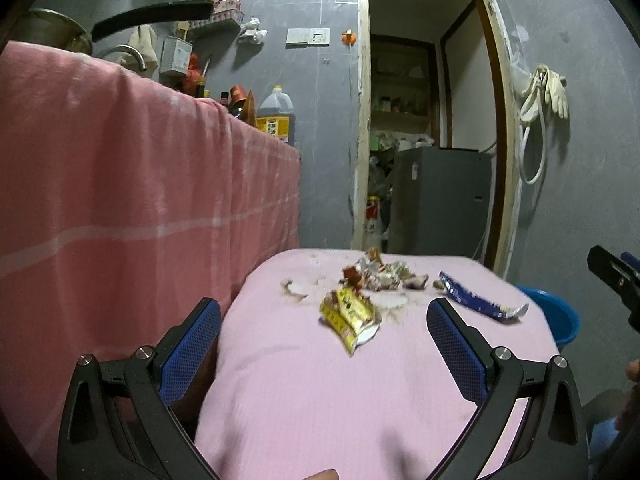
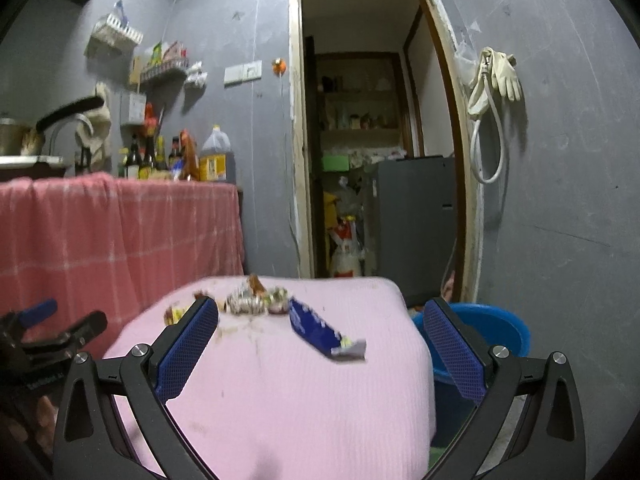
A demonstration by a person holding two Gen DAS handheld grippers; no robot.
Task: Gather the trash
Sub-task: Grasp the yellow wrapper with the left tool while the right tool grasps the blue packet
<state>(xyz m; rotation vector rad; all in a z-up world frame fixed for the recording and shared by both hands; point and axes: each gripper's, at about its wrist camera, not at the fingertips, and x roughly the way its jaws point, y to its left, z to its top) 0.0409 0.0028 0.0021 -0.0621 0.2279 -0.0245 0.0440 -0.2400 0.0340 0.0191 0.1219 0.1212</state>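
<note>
Both grippers hover over the pink cloth point(image 1: 320, 400), nothing held. Left gripper point(image 1: 324, 334) jaws wide apart, empty; right gripper point(image 2: 320, 334) same, spread wide, empty. Finger pads point(image 1: 192, 350) are blue w/ fine mesh texture, on black plastic arms w/ silver pivot pins.

Cloth is a ribbed knit, soft, rounded edges, w/ brown stains around the trash. Trash sits at the far half, approx 12 o'clock from each gripper:
- yellow wrapper point(image 1: 350, 318), crinkled foil/plastic, torn open, nearest the left gripper
- blue wrapper point(image 2: 320, 330), long flat strip w/ silver torn end, approx 1 o'clock from the yellow one
- crumpled foil pile point(image 1: 376, 272), red/silver, behind both; individual pieces hard to separate, right view is motion-blurred
- white scraps point(image 1: 300, 288) at 11 o'clock of the yellow wrapper, flat, can't tell material

Blue plastic basin point(image 2: 492, 332) on the floor at 3 o'clock off the cloth's edge, round, glossy; mostly hidden by the right finger and the cloth.

Pink checked cloth point(image 1: 120, 200) drapes the counter at 9 o'clock, woven w/ pale grid lines. Oil jug point(image 1: 276, 118) on top, amber plastic. Grey fridge point(image 2: 412, 220) in the doorway, partly cut by the frame. Rubber gloves point(image 2: 504, 72) hang on the grey wall at 2 o'clock
</note>
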